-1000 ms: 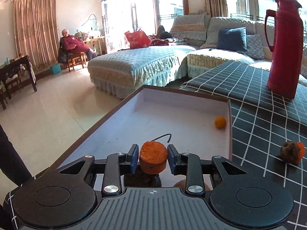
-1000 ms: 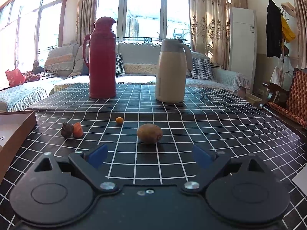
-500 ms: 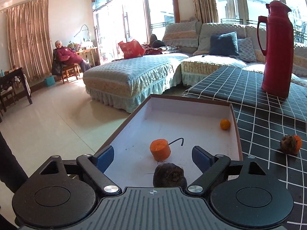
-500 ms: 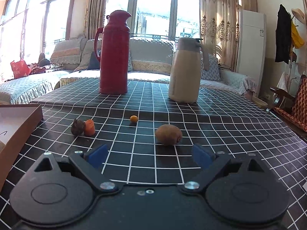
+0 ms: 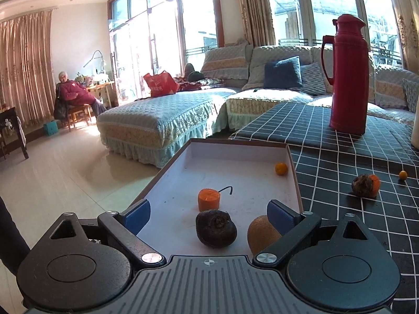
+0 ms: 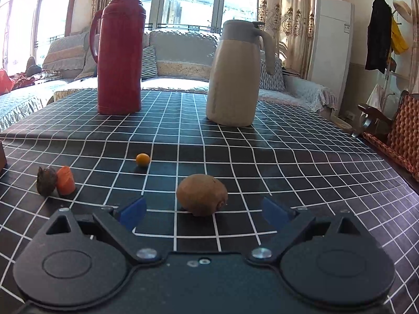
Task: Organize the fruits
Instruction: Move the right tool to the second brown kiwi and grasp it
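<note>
My left gripper (image 5: 209, 216) is open and empty above the near end of a shallow white box (image 5: 183, 162). In the box lie an orange carrot piece (image 5: 208, 199), a dark round fruit (image 5: 216, 228), a brown kiwi (image 5: 262, 235) beside my right fingertip, and a small orange fruit (image 5: 281, 168). My right gripper (image 6: 204, 213) is open, with a brown kiwi (image 6: 201, 194) on the table just ahead between its fingers. A small orange fruit (image 6: 142, 159), a carrot piece (image 6: 65, 180) and a dark fruit (image 6: 46, 180) lie further left.
A red thermos (image 6: 119, 49) and a beige jug (image 6: 235, 76) stand at the back of the black checked tablecloth (image 6: 288, 157). The dark fruit with the carrot piece (image 5: 365, 185) lies on the cloth right of the box. The table edge drops to the floor on the left.
My left gripper opened, let go of the carrot piece into the box, and pulled back and up. My right gripper moved forward toward the kiwi on the table.
</note>
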A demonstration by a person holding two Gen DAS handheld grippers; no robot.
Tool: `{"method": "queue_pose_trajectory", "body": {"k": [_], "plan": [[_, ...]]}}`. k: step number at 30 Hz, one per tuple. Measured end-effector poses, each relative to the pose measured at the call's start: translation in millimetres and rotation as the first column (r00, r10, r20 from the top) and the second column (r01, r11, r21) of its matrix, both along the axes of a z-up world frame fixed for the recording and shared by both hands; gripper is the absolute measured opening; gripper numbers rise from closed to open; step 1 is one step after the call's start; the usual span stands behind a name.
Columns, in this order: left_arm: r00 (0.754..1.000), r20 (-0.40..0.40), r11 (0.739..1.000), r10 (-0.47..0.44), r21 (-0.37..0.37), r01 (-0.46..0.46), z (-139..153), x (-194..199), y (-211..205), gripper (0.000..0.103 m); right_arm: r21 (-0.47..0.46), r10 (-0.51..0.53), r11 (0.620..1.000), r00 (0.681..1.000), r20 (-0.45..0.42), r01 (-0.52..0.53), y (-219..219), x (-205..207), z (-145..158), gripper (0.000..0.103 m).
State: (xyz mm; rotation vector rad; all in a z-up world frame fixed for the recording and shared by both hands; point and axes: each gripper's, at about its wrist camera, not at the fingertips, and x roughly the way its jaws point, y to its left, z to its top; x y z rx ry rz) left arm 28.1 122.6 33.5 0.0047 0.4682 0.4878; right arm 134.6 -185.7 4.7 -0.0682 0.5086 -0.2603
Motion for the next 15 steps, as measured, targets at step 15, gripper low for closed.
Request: {"method": "queue_pose_trajectory", "body": {"k": [15], "plan": [[1.000,0.001,0.999,0.031,0.010,-0.031,-5.7,1.8,10.9,0.096,-0.030,0.001,1.000,0.994,-0.107,-0.004,-2.8,63.1,-23.3,0.101]]}}
